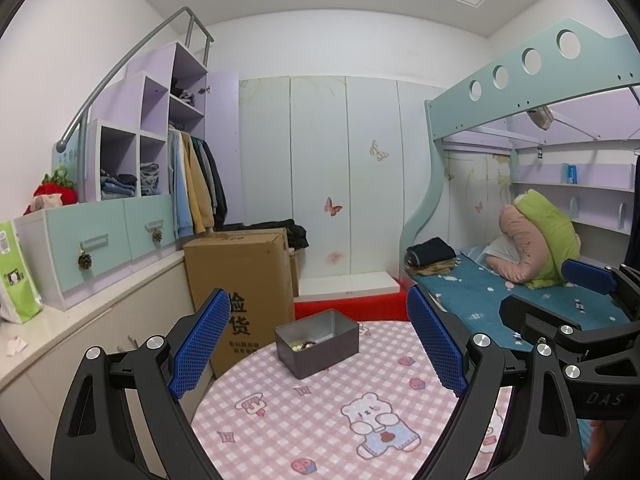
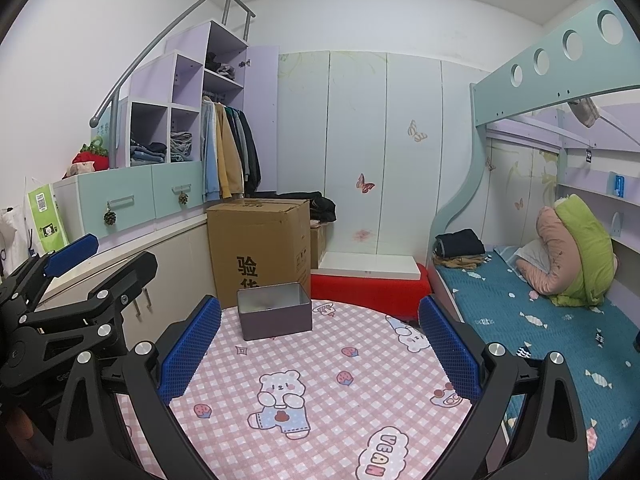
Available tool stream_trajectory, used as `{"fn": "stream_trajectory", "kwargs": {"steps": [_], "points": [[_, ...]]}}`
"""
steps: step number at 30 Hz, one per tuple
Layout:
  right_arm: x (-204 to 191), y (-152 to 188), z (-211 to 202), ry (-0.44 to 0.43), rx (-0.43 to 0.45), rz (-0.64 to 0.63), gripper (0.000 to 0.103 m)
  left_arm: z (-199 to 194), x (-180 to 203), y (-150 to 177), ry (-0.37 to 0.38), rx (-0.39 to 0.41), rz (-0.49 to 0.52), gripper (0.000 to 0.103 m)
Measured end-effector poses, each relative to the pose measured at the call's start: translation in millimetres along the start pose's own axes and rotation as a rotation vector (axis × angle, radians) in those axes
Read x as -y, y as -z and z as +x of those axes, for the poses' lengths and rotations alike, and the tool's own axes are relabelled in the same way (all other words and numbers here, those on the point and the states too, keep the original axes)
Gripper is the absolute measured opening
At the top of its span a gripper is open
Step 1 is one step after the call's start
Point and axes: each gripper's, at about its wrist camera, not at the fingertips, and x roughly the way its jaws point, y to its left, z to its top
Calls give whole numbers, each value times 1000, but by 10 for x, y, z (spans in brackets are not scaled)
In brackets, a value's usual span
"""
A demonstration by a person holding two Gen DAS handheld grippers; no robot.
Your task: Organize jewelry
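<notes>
Two grippers are held above the round table (image 1: 320,420), nothing touched. Left gripper (image 1: 320,340): jaws spread wide, nothing held. Right gripper (image 2: 320,344): same, jaws apart and empty. The grey tin box (image 1: 317,342) is seen at the table's far edge, open-topped. Beaded jewelry (image 1: 304,346) lies inside it, near its left wall. A cardboard box (image 1: 244,280) stands just left, beyond the table.
</notes>
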Motion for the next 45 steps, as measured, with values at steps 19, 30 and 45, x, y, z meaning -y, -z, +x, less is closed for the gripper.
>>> {"fn": "stream_trajectory", "kwargs": {"steps": [19,30,45], "points": [[-13,4,0,-1,-1,2,97,12,0,-3,2,-1,3,87],[-25,20,-4,-5,-12,6,97,72,-21,-20,3,-16,6,87],[-42,-2,50,-8,-21,11,97,102,-29,-2,9,0,2,87]]}}
